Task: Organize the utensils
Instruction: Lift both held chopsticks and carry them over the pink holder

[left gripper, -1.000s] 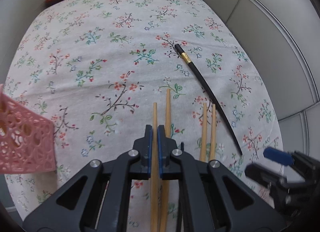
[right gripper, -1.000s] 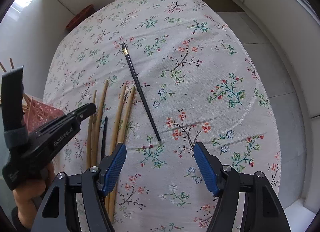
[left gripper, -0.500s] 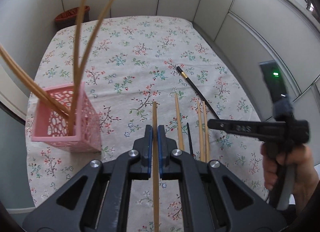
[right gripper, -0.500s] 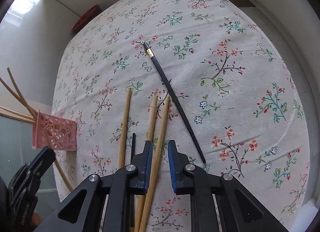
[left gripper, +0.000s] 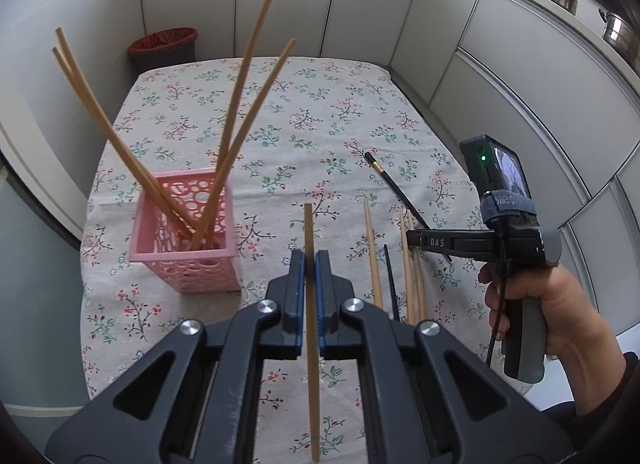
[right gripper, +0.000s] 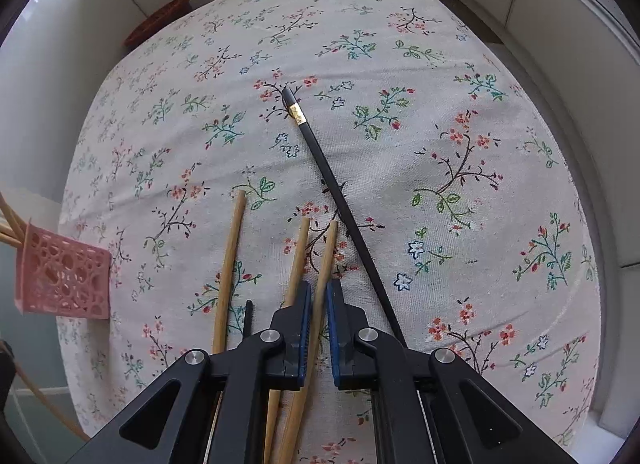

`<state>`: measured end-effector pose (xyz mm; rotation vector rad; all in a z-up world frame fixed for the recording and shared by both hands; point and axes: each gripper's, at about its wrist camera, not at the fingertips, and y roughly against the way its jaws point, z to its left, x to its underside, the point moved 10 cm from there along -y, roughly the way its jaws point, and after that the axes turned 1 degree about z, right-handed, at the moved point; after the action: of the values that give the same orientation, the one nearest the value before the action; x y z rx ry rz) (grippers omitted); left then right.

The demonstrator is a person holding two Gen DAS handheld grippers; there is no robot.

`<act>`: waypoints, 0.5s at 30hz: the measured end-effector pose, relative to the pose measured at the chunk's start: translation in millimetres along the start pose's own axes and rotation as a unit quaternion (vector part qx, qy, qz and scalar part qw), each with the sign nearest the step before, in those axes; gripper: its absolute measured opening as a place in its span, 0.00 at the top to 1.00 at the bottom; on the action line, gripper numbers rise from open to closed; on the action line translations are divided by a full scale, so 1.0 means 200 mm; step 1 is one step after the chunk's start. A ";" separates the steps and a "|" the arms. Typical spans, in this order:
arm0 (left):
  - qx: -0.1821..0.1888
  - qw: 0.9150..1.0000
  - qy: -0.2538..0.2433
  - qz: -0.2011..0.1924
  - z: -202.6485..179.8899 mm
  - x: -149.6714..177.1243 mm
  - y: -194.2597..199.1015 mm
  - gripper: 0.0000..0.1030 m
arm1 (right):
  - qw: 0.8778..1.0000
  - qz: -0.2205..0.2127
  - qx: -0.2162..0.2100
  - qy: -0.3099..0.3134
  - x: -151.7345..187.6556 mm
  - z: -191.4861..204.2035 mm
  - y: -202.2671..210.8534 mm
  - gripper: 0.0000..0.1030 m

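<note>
Left gripper (left gripper: pixel 308 264): clamped on one wooden chopstick (left gripper: pixel 310 304), held up above the counter (left gripper: pixel 280 136).
Right gripper (right gripper: pixel 318 296): has just closed, pinching another wooden stick (right gripper: pixel 324 264) lying on the counter.
Pink basket (left gripper: pixel 188 240): four sticks stand in it.
Black chopstick (right gripper: pixel 336 192): lies just beside the wooden ones.

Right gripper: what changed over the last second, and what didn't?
The right gripper came over the wooden chopsticks and its jaws have just been closing, now shut on one wooden chopstick. The left gripper lifted its chopstick toward the pink basket. Unchanged: the black chopstick and basket.
</note>
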<state>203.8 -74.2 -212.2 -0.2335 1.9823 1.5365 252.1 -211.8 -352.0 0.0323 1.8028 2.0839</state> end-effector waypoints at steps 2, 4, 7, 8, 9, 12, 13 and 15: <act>-0.003 1.000 0.001 -0.003 0.00 0.01 0.02 0.95 | 1.000 -0.003 0.001 -0.001 0.00 0.01 0.00 0.94; -0.005 1.000 0.002 -0.009 0.02 0.02 0.05 0.95 | 1.000 -0.008 -0.012 -0.010 0.00 0.01 0.00 0.95; -0.005 1.000 0.001 -0.023 0.04 0.03 0.13 0.95 | 0.999 -0.011 -0.030 -0.015 0.02 -0.03 0.03 0.95; -0.006 1.000 0.001 -0.028 0.05 0.02 0.15 0.95 | 0.999 -0.015 -0.037 -0.017 0.02 -0.04 0.06 0.95; -0.006 0.999 0.000 -0.034 0.05 0.02 0.18 0.95 | 0.999 -0.022 -0.043 -0.017 0.02 -0.04 0.09 0.95; -0.006 0.999 -0.007 -0.048 0.07 0.03 0.24 0.95 | 0.997 -0.047 -0.063 -0.007 0.03 -0.02 0.21 0.95; -0.007 0.999 -0.009 -0.053 0.07 0.03 0.26 0.95 | 0.996 -0.054 -0.068 -0.001 0.03 0.00 0.24 0.95; -0.011 0.998 -0.011 -0.061 0.09 0.03 0.29 0.95 | 0.994 -0.076 -0.069 0.021 0.05 0.03 0.32 0.95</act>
<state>176.2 -38.8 -170.3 -0.3390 1.8992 1.4767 227.5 -210.1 -291.5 -0.1821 1.6253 2.1075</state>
